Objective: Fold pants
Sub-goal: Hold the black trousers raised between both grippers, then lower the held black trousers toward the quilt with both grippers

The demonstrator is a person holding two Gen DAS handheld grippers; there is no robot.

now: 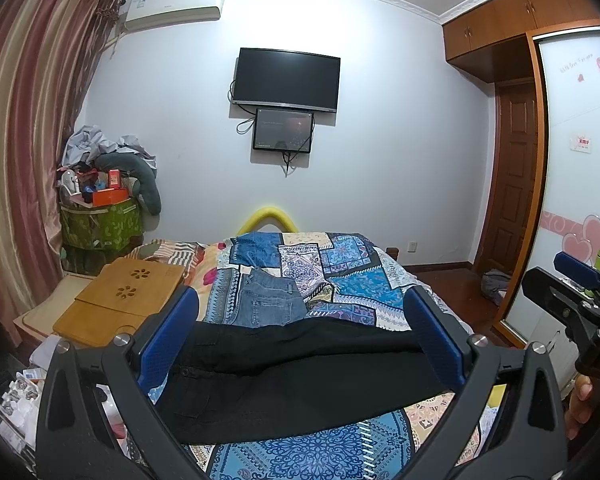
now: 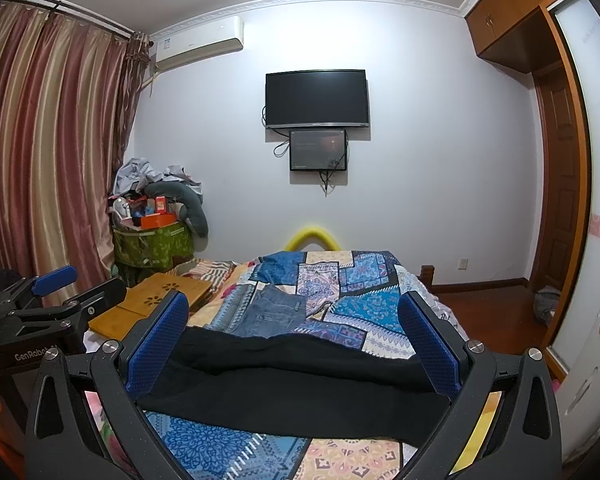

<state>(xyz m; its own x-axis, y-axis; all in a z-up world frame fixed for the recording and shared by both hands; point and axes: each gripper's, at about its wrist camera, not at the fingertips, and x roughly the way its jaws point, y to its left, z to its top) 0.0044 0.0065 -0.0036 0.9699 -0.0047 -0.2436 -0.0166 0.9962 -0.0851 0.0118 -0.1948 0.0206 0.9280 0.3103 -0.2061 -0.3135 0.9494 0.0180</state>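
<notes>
The black pants (image 1: 300,376) lie stretched across the bed (image 1: 340,280), apparently unfolded; left hand-held gripper (image 1: 300,344) and right hand-held gripper (image 2: 292,348) both gape wide, empty; folding seems barely begun.

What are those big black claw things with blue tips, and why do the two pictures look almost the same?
Those claws are grippers, tools with two fingers that a person squeezes by hand. There is no robot here. Each gripper carries a little camera looking forward between its fingers, so one picture comes from the left gripper and the other from the right gripper. They sit side by side, so both see the same bedroom. In the left picture you can spot the right gripper at the edge, and part of the hand holding it. On the bed lie black pants stretched across, and blue jeans behind them. Both grippers are open and hold nothing.
</notes>
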